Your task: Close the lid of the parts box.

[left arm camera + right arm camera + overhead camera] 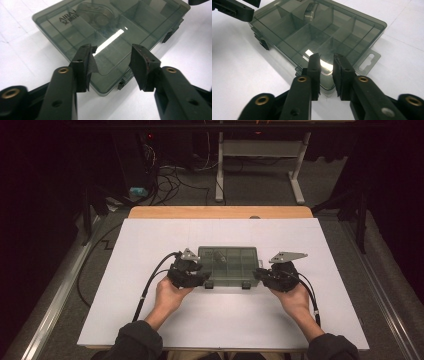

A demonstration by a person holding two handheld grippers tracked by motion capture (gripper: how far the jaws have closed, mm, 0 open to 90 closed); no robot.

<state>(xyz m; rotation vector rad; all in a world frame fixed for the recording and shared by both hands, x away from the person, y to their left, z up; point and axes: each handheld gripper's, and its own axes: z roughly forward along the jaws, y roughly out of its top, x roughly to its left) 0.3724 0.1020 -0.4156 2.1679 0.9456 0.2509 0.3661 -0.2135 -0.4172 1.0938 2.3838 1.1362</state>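
Box [228, 265]: closed, mid-table.
Left gripper [111, 66]: at box's left end, jaws apart, empty.
Right gripper [326, 75]: at box's right end, jaws narrowly apart, empty.

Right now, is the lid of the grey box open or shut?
Shut: the clear lid lies flat on the compartment box.

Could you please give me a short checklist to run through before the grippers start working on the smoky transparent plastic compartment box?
1. Smoky transparent plastic compartment box lies flat on the white table: ok.
2. Lid closed: ok, it sits flush; whether the dark front latches are fastened: cannot tell.
3. Left gripper jaws apart over the box's near corner, nothing clamped: ok.
4. Right gripper jaws narrowly apart above the box's edge, nothing between them: ok.
5. Small metallic part resting inside a far compartment: ok.
6. Grippers apart at opposite ends of the box: ok.
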